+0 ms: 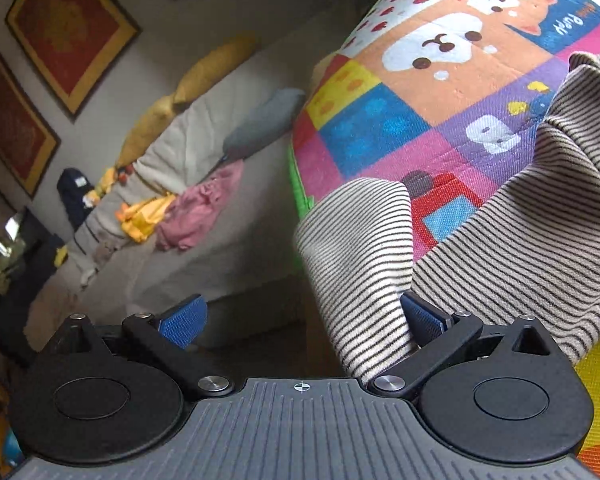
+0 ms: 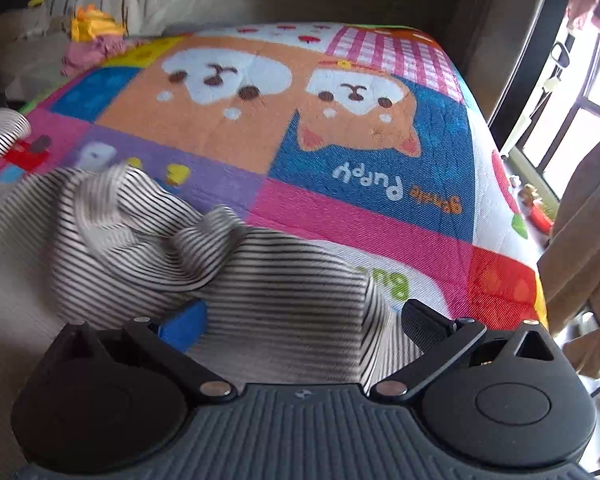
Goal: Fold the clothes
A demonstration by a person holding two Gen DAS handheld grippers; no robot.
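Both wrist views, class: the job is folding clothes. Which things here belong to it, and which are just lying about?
Part of the job:
striped garment
left gripper
right gripper
cartoon puppy mat, the surface under the garment

Lying about:
pink cloth
yellow cloth
yellow cushions
framed pictures

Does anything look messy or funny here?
Yes. The striped garment lies bunched and twisted on the cartoon puppy blanket, not flat. Behind, pink and yellow clothes sit heaped on the sofa.
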